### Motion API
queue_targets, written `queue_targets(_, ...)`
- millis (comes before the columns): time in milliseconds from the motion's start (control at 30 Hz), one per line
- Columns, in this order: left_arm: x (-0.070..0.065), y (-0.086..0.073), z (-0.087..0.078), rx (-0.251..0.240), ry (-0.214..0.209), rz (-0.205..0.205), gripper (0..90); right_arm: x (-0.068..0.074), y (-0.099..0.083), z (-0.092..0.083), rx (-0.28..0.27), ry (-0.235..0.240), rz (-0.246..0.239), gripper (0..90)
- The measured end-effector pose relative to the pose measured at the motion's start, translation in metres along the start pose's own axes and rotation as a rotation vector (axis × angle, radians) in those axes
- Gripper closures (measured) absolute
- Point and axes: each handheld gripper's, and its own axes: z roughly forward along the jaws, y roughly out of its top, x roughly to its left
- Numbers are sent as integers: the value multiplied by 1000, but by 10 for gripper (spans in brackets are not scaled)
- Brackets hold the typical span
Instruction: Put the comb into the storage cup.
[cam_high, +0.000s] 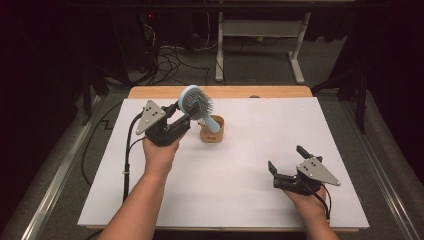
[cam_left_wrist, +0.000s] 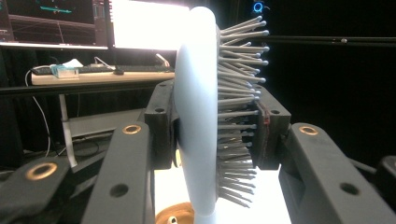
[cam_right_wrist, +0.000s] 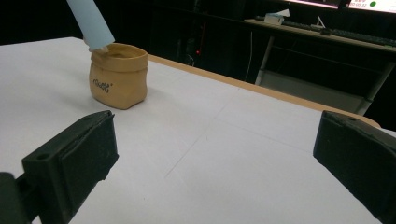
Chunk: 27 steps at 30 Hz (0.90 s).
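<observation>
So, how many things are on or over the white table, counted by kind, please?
Hairbrush, light blue, held in the left gripper: 1
Tan pouch: 1
Grippers, left and right gripper: 2
Total: 4

Lab bench: monitors (cam_left_wrist: 140, 23), keyboard (cam_left_wrist: 126, 70), tangled floor cables (cam_high: 175, 60) (dark surroundings).
</observation>
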Motion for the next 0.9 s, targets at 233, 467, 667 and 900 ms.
queue_targets(233,4,-2,7,7,10,1,592,0,0,-1,-8,-9,-4,3)
queue_targets(467,6,-2,14,12,20,5,591,1,0,-1,-8,-10,-6,3)
queue_targets(667,9,-1,20,17,29,2,591,1,0,0,-8,-9,-5,3)
queue_targets(900,14,-3,29,31,39,-7,590,0,0,-1,-9,-7,-3,3)
